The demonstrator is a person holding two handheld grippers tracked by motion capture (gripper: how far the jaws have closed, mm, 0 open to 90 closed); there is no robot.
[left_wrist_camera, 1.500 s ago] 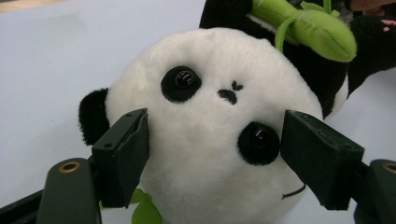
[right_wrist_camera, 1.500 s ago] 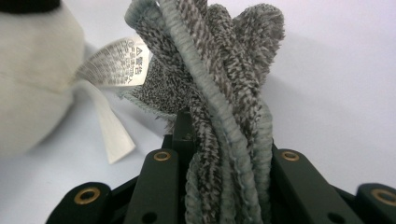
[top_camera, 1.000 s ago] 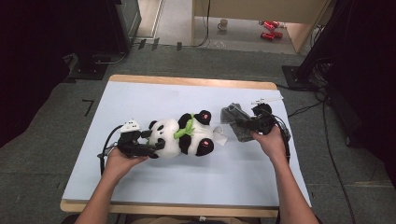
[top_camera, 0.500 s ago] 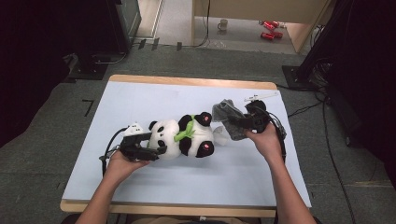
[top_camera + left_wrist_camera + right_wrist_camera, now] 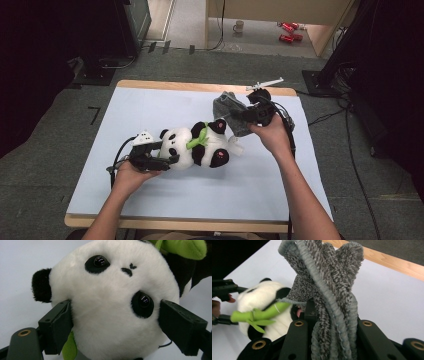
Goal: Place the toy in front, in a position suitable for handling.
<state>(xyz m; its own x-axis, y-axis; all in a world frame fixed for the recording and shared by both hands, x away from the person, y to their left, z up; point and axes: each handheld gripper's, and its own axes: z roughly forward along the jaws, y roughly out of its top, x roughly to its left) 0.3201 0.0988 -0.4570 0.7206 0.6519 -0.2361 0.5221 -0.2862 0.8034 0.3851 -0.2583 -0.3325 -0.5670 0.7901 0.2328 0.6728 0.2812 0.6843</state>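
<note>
My left tool [image 5: 167, 161] has its jaws pressed against either side of the plush panda's [image 5: 197, 145] white head, clamped on it; in the left gripper view the face fills the space between the jaws, eyes and nose turned toward the camera. The panda lies on its back near the middle of the pale blue surface [image 5: 150, 105], its long axis running from the head at my left tool to the feet at the far end, toward my right hand [image 5: 272, 136]. A green bamboo sprig [image 5: 197, 140] lies across its chest. My right tool [image 5: 239, 116] is just beyond the panda's feet, closed on a bunched grey knitted cloth [image 5: 229, 107] that stands up between the jaws in the right gripper view. The surface has a wooden edge [image 5: 200, 87] and stands on grey carpet [image 5: 60, 115]. Beyond the panda, on the floor past the surface, sit a mug [image 5: 239, 25] and red cans [image 5: 288, 31].
</note>
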